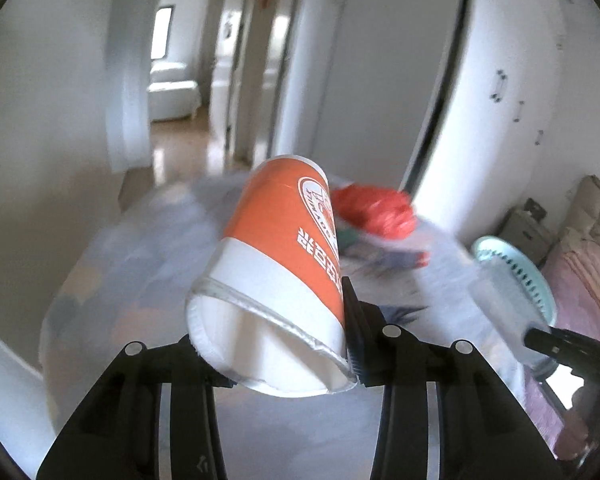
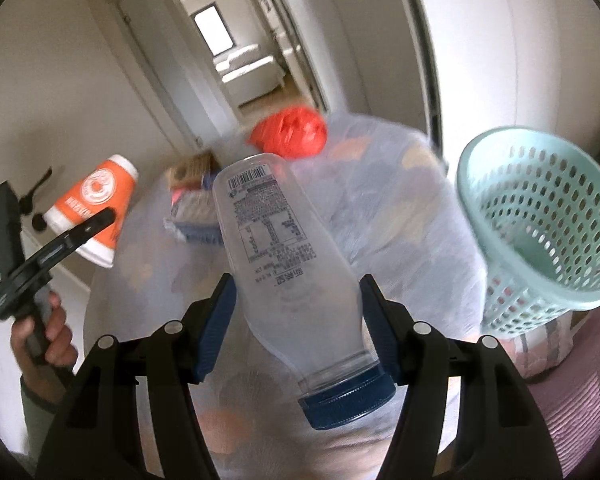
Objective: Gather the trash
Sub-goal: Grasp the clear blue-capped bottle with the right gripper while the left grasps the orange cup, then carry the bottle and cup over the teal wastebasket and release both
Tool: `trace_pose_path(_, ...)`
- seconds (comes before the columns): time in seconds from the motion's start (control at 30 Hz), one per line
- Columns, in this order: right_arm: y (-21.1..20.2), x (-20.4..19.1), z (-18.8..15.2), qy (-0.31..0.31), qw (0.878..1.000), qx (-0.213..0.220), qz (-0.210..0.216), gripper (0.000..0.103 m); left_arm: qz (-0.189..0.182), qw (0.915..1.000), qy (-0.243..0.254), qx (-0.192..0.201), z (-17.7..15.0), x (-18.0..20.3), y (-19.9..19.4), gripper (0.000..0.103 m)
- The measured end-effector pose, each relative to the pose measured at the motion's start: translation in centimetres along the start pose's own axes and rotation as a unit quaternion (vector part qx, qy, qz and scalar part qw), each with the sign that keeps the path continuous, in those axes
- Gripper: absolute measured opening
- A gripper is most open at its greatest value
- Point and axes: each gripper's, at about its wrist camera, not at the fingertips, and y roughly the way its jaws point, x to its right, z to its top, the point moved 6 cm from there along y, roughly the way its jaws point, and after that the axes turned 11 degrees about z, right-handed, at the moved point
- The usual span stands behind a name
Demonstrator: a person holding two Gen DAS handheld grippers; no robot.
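Left hand-held gripper (image 1: 276,360) is clamped on a paper cup (image 1: 280,264), orange w/ a white band and white logo. Cup's rim is squashed oval between the pads, open mouth toward the wrist cam, base pointing away and up. It's lifted clear of the round surface (image 1: 148,264), which has a pale patterned cover. From the right cam you see the same cup (image 2: 96,208) off to the left, held up past the surface's edge, w/ a hand (image 2: 46,332) wrapped around that gripper's handle.

Right hand-held gripper (image 2: 296,328) is closed on a clear plastic bottle (image 2: 276,256): blue pads press both sides low on the body, near the shoulder. Blue cap (image 2: 348,396) points back at the cam, printed label faces up, base tilts away. Bottle looks empty.

On the surface, at its far side: a red crumpled bag (image 2: 292,132) and, nearer the middle, some blurry packets or wrappers (image 2: 196,204), can't tell what exactly. A mint-green perforated basket (image 2: 540,232) sits to the right, just beside the surface's edge, tipped w/ its opening toward the cam. Basket looks empty.
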Motion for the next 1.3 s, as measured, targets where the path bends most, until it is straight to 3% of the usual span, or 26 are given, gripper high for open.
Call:
trace_pose_path(0.17,-2.1,1.8,2.1,0.017,0.999,0.041,-0.029,0.060,-0.053,0.9979,0.033,0.018,1.9,6.5,-0.9,0.038)
trace_pose_path(0.4,-5.6,7.6,4.4,0.075,0.987,0.088,-0.113,0.060,-0.118,0.9881,0.097,0.018,3.0,17.6,0.9,0.039)
trace_pose_path(0.53,-7.2,12.8,4.9,0.129,0.971,0.081,-0.186,0.060,-0.160,0.9812,0.107,-0.014,3.3,23.9,3.7,0.039)
trace_pose_path(0.63,-8.2,16.9,4.6,0.189,0.959,0.081,-0.194,0.060,-0.181,0.9760,0.119,-0.027,3.0,27.8,5.2,0.039)
trace_pose_path(0.8,-8.8,21.4,3.6,0.232,0.944,0.070,-0.222,0.060,-0.211,0.9651,0.140,-0.069,0.5,33.8,8.7,0.040)
trace_pose_path(0.97,-8.3,24.5,3.3,0.255,0.936,0.053,-0.236,0.060,-0.217,0.9559,0.170,-0.101,-2.0,37.3,11.6,0.041)
trace_pose_path(1.13,-8.0,25.4,3.2,0.266,0.935,0.057,-0.226,0.061,-0.214,0.9553,0.179,-0.097,-2.4,37.6,12.2,0.067)
trace_pose_path(1.3,-8.0,24.7,3.5,0.252,0.942,0.074,-0.210,0.061,-0.216,0.9561,0.178,-0.086,-2.3,36.7,11.3,0.070)
